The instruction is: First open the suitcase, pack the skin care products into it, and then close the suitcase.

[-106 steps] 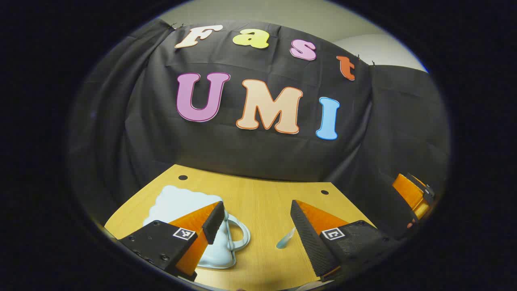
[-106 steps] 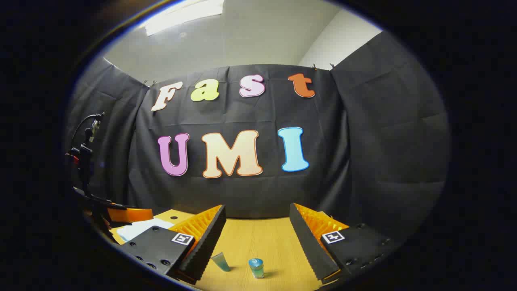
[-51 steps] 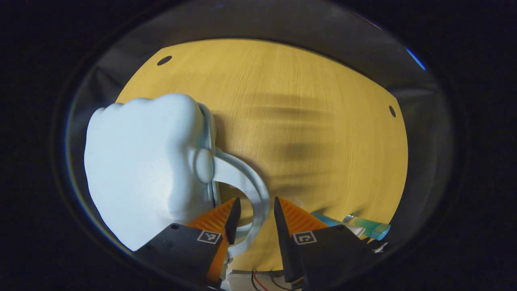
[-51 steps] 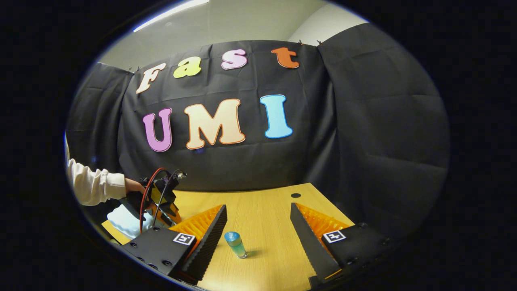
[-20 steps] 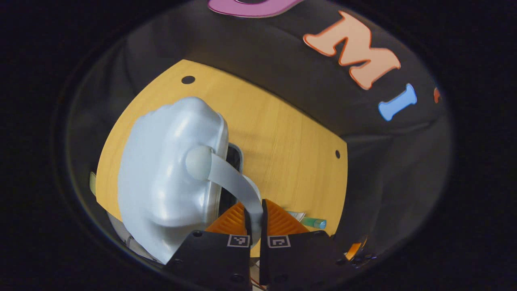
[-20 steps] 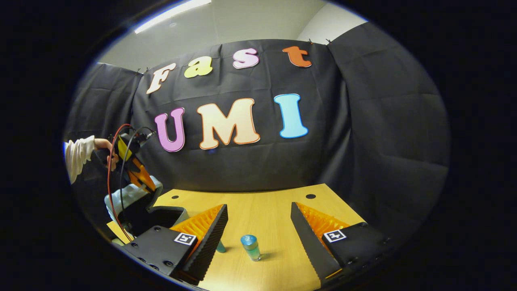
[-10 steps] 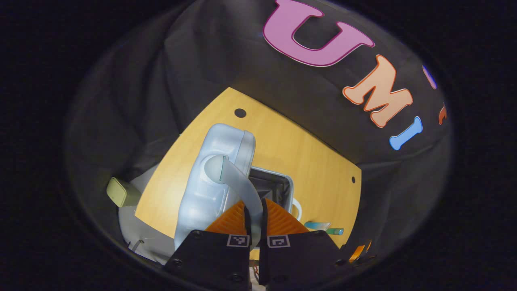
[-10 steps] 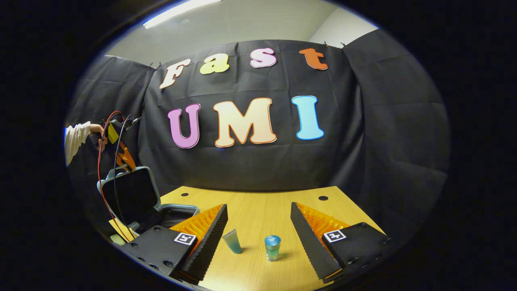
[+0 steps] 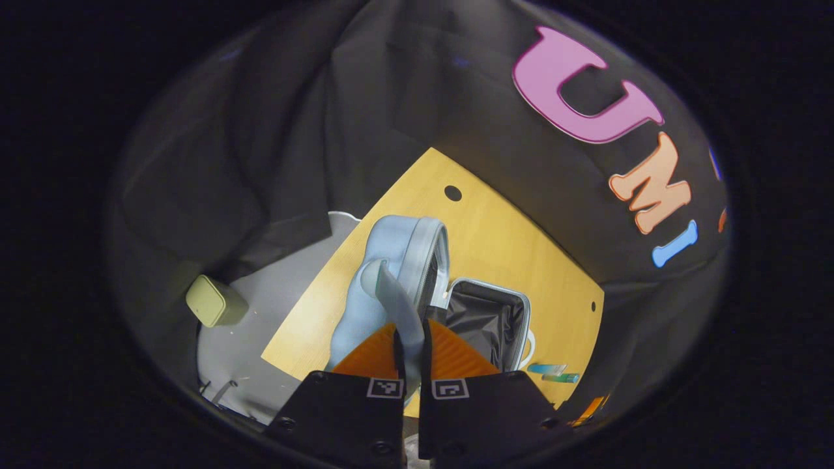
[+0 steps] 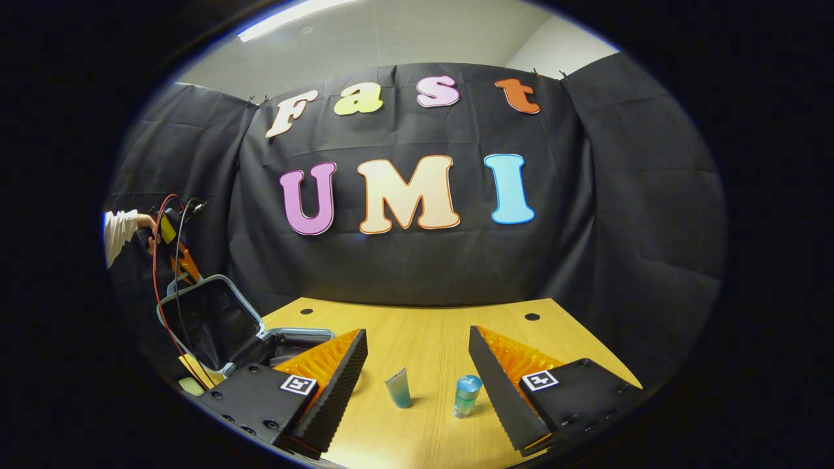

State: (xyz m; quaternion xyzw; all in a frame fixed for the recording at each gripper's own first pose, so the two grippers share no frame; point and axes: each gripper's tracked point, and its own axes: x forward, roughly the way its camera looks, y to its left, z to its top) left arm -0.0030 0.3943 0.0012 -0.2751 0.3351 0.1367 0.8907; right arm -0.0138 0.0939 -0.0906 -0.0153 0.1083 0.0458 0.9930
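Left gripper view, low centre of the frame: the left gripper (image 9: 410, 345) has its two orange ribbed fingers (image 9: 371, 355) pinched tight on the pale blue strap handle (image 9: 397, 303), both pressing it with no gap to spare. That handle belongs to the small pale blue hard-shell suitcase (image 9: 391, 273) sitting mid-frame on the yellow wood-grain table (image 9: 495, 241). Its glossy, lumpy moulded lid stands lifted, a grey zip band running round the rim, and to the right the lower half lies open with a crinkled black fabric lining (image 9: 485, 319). Just right of that, two small teal skin care tubes (image 9: 554, 372) lie near the table edge. At the left, down on the grey floor (image 9: 260, 326), a rounded olive-green box (image 9: 208, 299).

Over in the right gripper view, the right gripper (image 10: 417, 384) hangs with its jaws spread wide and nothing between them but air, the black sawtooth pads (image 10: 339, 384) bare. Between the fingers on the table stand a soft teal squeeze tube (image 10: 398, 387) on its cap and, just beside it to the right, a clear blue-green bottle with a blue cap (image 10: 466, 395), apart from each other. At the left edge the lid shows its black inside, and a hand in a white sleeve (image 10: 120, 231) holds the other gripper above it, red and black cables trailing.
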